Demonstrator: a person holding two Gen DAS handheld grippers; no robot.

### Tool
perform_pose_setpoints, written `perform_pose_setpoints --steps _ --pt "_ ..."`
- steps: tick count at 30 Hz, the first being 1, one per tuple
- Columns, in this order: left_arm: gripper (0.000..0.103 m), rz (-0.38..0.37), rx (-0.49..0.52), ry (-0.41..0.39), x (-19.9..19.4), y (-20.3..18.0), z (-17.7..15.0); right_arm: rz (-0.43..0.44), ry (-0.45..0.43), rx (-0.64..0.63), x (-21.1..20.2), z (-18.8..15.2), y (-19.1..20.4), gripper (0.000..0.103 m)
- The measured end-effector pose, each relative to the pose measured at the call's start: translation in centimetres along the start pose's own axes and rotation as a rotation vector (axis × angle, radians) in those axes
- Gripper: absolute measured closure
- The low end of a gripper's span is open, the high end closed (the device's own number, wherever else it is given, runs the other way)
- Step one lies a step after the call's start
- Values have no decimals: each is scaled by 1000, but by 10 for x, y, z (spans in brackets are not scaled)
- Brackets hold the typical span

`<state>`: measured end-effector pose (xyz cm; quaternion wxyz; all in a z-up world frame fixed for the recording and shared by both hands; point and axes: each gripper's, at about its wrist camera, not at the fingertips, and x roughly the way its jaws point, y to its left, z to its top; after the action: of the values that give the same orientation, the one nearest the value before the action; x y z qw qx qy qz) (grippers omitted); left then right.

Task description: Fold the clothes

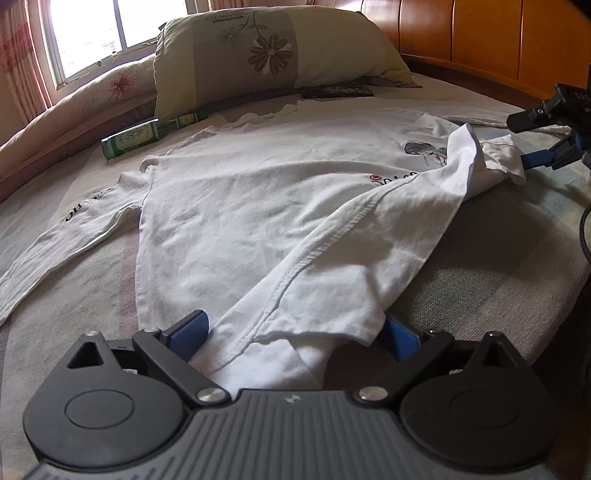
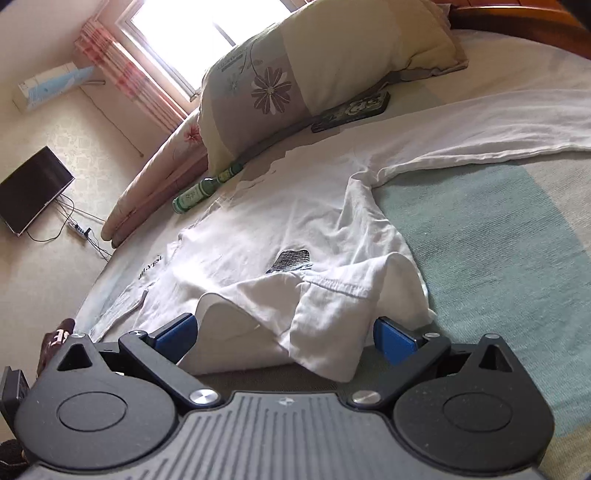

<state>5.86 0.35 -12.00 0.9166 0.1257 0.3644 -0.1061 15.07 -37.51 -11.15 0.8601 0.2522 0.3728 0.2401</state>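
A white long-sleeved shirt (image 1: 258, 206) with a small print lies spread on the bed. Its near side edge is folded over the body, forming a stitched hem ridge (image 1: 332, 229). My left gripper (image 1: 295, 332) is open, its blue pads wide apart with the hem corner lying between them. In the right wrist view, the shirt (image 2: 258, 229) has a bunched fold (image 2: 325, 317) lying between the wide-apart pads of my open right gripper (image 2: 284, 334). A blue finger (image 1: 535, 157) of the right gripper shows at the shirt's far side. One sleeve (image 1: 55, 240) stretches left, the other sleeve (image 2: 498, 129) right.
A flowered pillow (image 1: 273, 48) and a rolled quilt (image 1: 92, 99) lie at the bed's head. A green bottle (image 1: 136, 138) and a dark phone (image 1: 336, 91) rest beside the shirt. A wooden headboard (image 1: 480, 33) stands behind. A TV (image 2: 29, 188) stands on the floor past the bed edge.
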Motion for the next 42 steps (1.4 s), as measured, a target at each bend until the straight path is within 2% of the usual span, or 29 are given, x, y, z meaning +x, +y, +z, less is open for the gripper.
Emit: perform_pose_setpoints --steps 3,9,11,16,17,19,21,23,25,26,27,29,34,39,42 --pt "6 5 8 -8 -4 -4 2 69 14 57 6 2 -8 0" --pt "4 -16 -50 -2 3 1 0 211 43 173 18 6 -23 0" --pt "4 -27 -72 -1 5 4 -1 252 5 142 18 4 -25 0" --pt "2 -32 -81 -1 6 5 -2 294 -65 201 13 -1 -36 2" --pt "2 -34 -88 0 6 6 -3 304 -90 222 10 -3 -41 6" --pt "1 -33 -96 -1 7 6 -3 278 -101 259 9 -6 -52 22" --pt "1 -29 -99 -1 7 5 -2 250 -111 295 8 -9 -63 61" --pt "1 -26 -103 1 8 5 -2 245 -114 351 9 -11 -73 70" --pt "1 -24 -108 1 8 5 -2 238 -103 386 12 -7 -76 72" --pt "1 -22 -110 0 8 4 -2 205 -96 373 14 -7 -74 82" --pt "1 -21 -111 0 8 4 -2 168 -95 353 16 -7 -71 95" --pt "1 -19 -113 1 8 4 -2 121 -100 321 18 -8 -67 97" --pt "1 -14 -111 9 8 4 -1 118 -84 358 15 -9 -65 96" --pt "12 9 -98 -11 -4 2 0 96 -72 361 -10 -18 -52 97" --pt "14 15 -110 -37 -17 5 0 107 -72 333 -37 -25 -41 97"
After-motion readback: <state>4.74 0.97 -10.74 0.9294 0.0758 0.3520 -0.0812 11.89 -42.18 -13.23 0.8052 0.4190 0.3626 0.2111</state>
